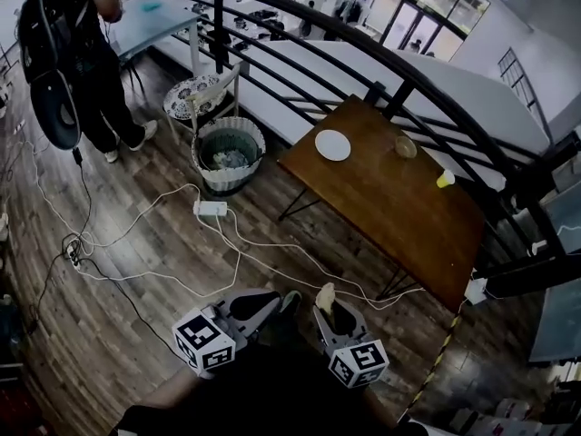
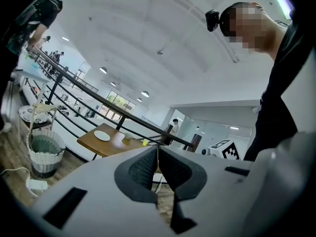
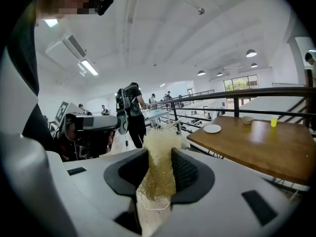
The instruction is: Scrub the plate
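Observation:
A white plate (image 1: pixel 332 144) lies near the far left corner of the brown wooden table (image 1: pixel 399 212); the plate (image 2: pixel 102 136) shows small in the left gripper view and the plate (image 3: pixel 212 128) in the right gripper view. My right gripper (image 1: pixel 327 295) is shut on a pale yellow fibrous scrubber (image 3: pixel 159 162), held low over the floor, well short of the table. My left gripper (image 1: pixel 275 300) is beside it, jaws together with nothing between them (image 2: pixel 157 169).
On the table stand a small bowl (image 1: pixel 405 146) and a yellow cup (image 1: pixel 445 179). A woven basket (image 1: pixel 228 155) and a chair (image 1: pixel 201 94) stand left of it. White cables and a power strip (image 1: pixel 211 210) cross the floor. A black railing (image 1: pixel 363 44) runs behind. A person (image 1: pixel 86 53) stands far left.

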Motion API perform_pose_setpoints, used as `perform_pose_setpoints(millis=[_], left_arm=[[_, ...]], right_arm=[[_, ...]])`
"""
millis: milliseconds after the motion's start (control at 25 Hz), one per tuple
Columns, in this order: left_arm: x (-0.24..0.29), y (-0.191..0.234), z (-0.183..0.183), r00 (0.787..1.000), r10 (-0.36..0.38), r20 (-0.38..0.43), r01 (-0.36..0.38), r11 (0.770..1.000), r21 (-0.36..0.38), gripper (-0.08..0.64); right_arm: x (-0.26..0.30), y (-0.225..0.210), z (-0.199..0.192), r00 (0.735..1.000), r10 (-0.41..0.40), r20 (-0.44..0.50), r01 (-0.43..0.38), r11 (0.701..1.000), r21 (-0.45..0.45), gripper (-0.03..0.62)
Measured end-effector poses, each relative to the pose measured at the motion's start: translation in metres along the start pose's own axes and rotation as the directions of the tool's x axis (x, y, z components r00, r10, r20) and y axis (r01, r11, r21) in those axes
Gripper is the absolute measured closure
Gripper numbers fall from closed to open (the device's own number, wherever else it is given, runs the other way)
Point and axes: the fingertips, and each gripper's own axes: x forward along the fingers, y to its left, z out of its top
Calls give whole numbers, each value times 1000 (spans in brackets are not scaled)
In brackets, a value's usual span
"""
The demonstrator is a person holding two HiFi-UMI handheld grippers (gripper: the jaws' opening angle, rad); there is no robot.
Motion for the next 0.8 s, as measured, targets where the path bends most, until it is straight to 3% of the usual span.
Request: perform_pose_setpoints(millis=[320, 520, 800], left_arm=[[99, 44, 51, 996, 88, 9, -88, 996, 6, 535], [162, 60, 67, 991, 133, 4, -133, 991, 27, 535], [203, 86, 80, 983, 183, -28, -183, 983, 9, 535]], right_arm=[[49, -91, 66, 995, 94, 28, -93, 995, -19, 443], [59, -154, 90, 993, 106, 54, -105, 994, -14, 443], [77, -205, 107, 993, 101, 60, -104, 993, 47, 443]])
